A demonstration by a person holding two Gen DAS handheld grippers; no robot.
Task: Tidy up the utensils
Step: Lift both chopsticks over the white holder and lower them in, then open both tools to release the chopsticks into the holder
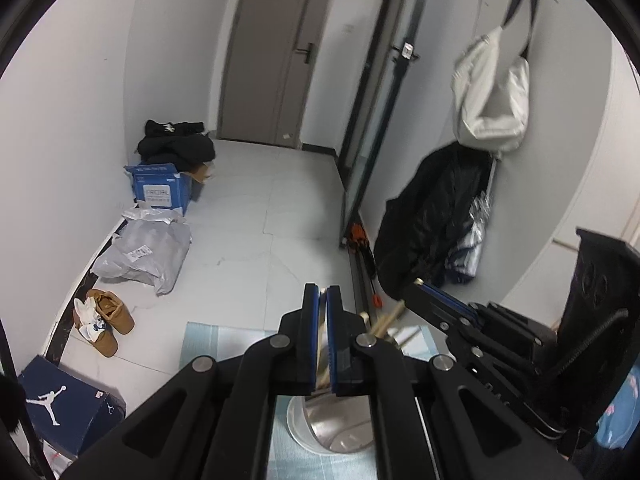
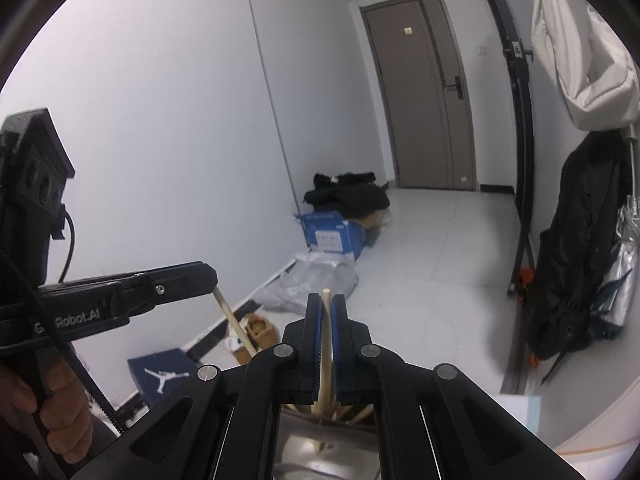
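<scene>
A: Hallway floor (image 1: 248, 216) behind, metal cup (image 1: 332, 428) bottom centre?

B: Yep. Right gripper (image 2: 327, 304) is clamped on a wooden chopstick (image 2: 325, 344) over it; left gripper (image 2: 214, 280), mid-left, pinches another chopstick (image 2: 234, 324).

both grippers, left (image 1: 321, 294) and right (image 2: 326, 300), tilted downward, jaws seemingly clamped tight

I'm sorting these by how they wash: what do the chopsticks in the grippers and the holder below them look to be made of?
Chopsticks: pale tan, matte, round sticks, so probably wood or bamboo; I can't tell which. Holder: likely stainless steel, given its grey, shiny inside with soft reflections, though it is partly hidden.
</scene>
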